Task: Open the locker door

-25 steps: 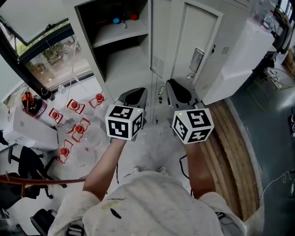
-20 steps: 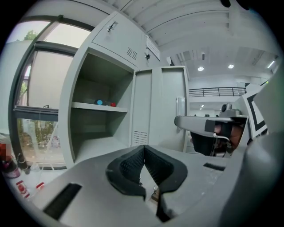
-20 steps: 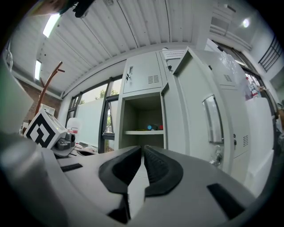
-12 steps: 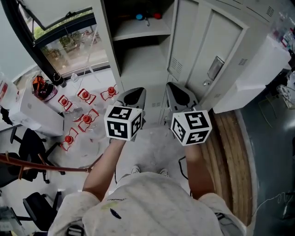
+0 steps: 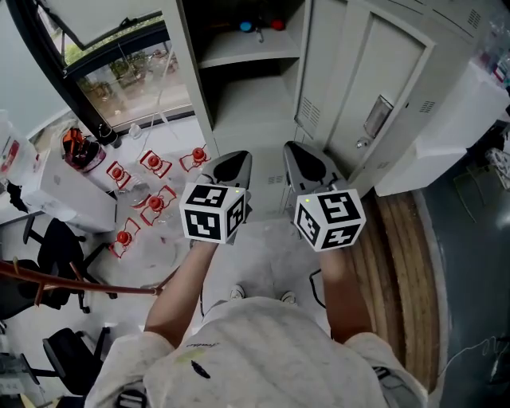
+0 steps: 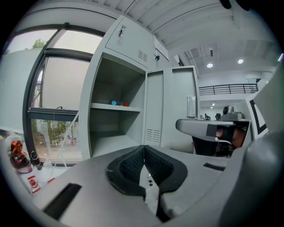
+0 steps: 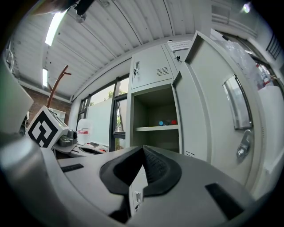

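Beside the window (image 5: 119, 76) at the left, a locker compartment (image 5: 239, 103) is standing uncovered, its shelf (image 5: 239, 54) with a small blue thing (image 5: 246, 26) and a red thing (image 5: 276, 24) being left in plain sight. In front of it the left gripper (image 5: 233, 161) is being held about level, its jaws pressed together on nothing and clear of every surface. Just beside it the right gripper (image 5: 301, 153) is being carried the same way, jaws likewise pressed together and empty. Further right the locker door (image 5: 390, 72) with its handle (image 5: 378, 117) is being left untouched, apart from both grippers. Whether this leaf is swung off the uncovered compartment or is lying shut over the next one cannot be told for certain from these views. Progress is therefore being judged two ways. If the uncovered compartment is the one meant, the opening is already done and only a withdrawal is remaining. If the handled door is meant, nothing is yet done, and the reach to the handle, the grip and the pull are all being awaited.
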Action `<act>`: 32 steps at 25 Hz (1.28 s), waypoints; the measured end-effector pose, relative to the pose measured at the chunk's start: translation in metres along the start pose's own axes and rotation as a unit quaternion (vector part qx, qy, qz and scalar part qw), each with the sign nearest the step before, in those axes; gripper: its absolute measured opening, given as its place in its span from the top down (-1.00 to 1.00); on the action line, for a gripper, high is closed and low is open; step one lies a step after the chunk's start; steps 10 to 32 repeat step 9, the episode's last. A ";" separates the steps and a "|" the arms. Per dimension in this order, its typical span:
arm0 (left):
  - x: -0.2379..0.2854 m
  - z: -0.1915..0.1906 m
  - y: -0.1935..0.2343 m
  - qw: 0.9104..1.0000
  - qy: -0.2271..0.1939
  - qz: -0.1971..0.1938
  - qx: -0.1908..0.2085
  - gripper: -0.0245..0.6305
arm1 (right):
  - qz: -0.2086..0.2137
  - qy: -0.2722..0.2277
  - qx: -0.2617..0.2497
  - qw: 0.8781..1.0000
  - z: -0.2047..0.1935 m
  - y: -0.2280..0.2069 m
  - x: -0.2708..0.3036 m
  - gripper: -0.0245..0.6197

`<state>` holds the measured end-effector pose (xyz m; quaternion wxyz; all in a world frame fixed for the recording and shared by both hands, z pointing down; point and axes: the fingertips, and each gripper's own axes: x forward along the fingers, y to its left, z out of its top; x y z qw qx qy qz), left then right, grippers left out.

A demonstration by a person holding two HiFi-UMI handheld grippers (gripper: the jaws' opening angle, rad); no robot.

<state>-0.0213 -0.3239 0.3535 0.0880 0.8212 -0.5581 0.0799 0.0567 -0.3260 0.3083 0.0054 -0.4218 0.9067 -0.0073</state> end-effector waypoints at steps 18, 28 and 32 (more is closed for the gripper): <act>0.009 -0.002 -0.006 1.000 0.004 -0.009 0.004 0.90 | -0.008 -0.002 0.003 1.000 -0.002 -0.010 -0.002 0.91; 0.009 -0.002 -0.006 1.000 0.004 -0.009 0.004 0.90 | -0.008 -0.002 0.003 1.000 -0.002 -0.010 -0.002 0.91; 0.009 -0.002 -0.006 1.000 0.004 -0.009 0.004 0.90 | -0.008 -0.002 0.003 1.000 -0.002 -0.010 -0.002 0.91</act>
